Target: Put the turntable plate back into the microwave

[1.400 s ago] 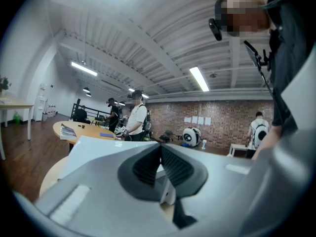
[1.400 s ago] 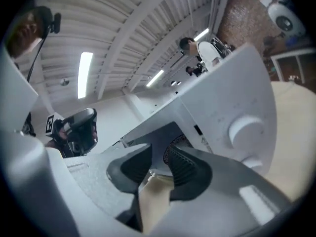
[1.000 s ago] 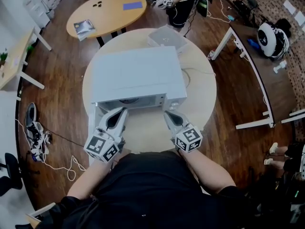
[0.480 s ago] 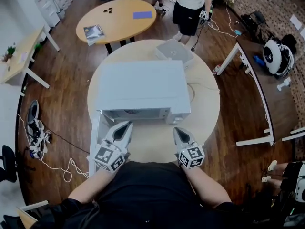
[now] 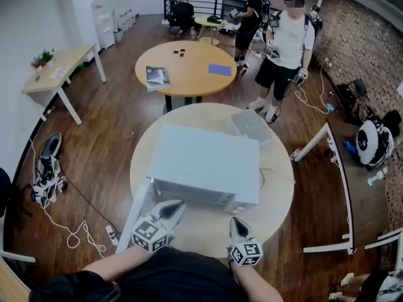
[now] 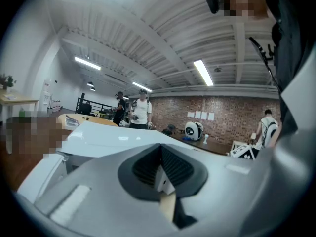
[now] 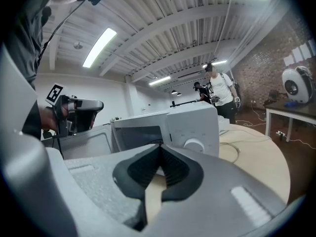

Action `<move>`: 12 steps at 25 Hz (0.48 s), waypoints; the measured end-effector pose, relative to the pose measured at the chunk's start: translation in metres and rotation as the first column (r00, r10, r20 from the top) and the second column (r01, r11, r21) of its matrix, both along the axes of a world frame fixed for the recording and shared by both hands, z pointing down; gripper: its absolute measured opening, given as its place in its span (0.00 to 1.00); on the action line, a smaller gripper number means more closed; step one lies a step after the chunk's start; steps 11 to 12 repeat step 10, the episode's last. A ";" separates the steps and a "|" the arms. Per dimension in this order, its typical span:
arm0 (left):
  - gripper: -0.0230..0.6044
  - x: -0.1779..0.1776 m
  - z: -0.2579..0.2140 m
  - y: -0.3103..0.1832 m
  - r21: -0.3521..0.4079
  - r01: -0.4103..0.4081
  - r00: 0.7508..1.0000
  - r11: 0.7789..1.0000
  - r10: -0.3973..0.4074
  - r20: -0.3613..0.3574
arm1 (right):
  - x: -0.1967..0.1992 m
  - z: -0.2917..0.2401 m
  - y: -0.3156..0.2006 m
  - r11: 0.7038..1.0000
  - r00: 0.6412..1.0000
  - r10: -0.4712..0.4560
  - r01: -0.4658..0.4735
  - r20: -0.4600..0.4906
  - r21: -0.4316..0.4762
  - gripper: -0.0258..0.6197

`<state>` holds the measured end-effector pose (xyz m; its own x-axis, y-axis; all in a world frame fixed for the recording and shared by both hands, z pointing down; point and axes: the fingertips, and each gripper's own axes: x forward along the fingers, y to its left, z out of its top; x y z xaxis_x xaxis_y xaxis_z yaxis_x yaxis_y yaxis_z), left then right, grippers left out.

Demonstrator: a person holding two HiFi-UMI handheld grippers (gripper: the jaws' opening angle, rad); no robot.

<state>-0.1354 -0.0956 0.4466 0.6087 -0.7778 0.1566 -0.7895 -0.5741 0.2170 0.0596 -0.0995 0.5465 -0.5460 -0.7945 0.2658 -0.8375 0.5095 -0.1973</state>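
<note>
The white microwave [image 5: 208,162] stands on a round pale table [image 5: 277,200] with its door [image 5: 135,222] swung open to the left. In the right gripper view its dark cavity [image 7: 138,136] and control knob [image 7: 194,145] face me; I cannot make out the turntable plate in any view. My left gripper [image 5: 178,204] hangs just in front of the opening at the left, shut and empty, pads together [image 6: 160,149]. My right gripper [image 5: 234,221] sits in front of the control panel, shut with nothing in it [image 7: 159,149].
A flat white device [image 5: 250,126] lies on the table behind the microwave, and a cable [image 5: 271,175] runs along its right side. A round wooden table [image 5: 189,68] and several standing people [image 5: 286,43] are beyond. A white table frame [image 5: 327,168] stands at the right.
Both grippers have sunk and drawn back from the microwave front toward my body. The head view has tipped up, showing more of the room. Both jaws stayed shut.
</note>
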 end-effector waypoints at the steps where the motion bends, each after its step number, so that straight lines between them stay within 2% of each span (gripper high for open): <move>1: 0.04 -0.001 -0.001 -0.001 0.002 0.003 1.000 1.000 -0.003 0.002 | -0.001 -0.001 -0.002 1.000 1.000 0.002 -0.002 0.002 0.001 0.04; 6: 0.04 -0.003 -0.001 0.002 0.011 -0.003 1.000 1.000 0.003 0.012 | -0.004 -0.007 -0.011 1.000 1.000 -0.003 0.003 0.002 0.014 0.04; 12: 0.04 -0.008 0.007 0.010 -0.004 -0.001 1.000 1.000 0.001 0.007 | -0.008 0.000 -0.010 1.000 1.000 -0.005 0.005 0.000 -0.010 0.04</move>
